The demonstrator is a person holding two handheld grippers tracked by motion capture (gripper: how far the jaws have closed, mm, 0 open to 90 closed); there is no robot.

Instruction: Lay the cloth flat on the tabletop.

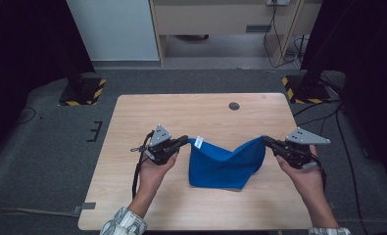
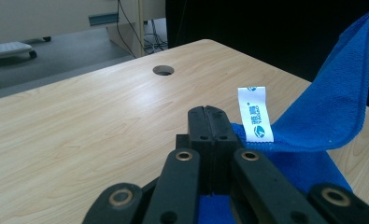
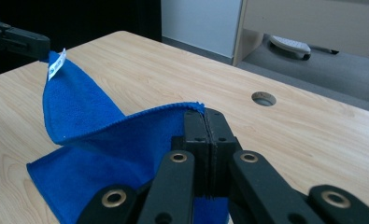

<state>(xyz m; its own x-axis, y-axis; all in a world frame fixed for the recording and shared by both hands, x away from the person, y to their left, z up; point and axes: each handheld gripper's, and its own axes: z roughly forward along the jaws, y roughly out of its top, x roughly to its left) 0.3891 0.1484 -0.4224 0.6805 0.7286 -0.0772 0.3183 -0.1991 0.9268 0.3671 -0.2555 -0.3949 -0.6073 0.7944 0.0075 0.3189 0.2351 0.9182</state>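
the blue towel (image 1: 225, 164) stretches nine to three o'clock across the bench (image 1: 132, 196), sagging mid-span, its lower fold resting on the wood; plush, white label (image 1: 199, 142). left gripper (image 1: 183, 141) and right gripper (image 1: 266, 140) fingers clamped on its upper corners.

Print on white tag (image 2: 255, 114) too small to read; towel (image 2: 331, 107) cut off at pic's right edge.

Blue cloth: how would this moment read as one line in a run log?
blue cloth: two corners lifted, middle sagging, lower edge on table | left gripper: shut on corner | right gripper: shut on corner
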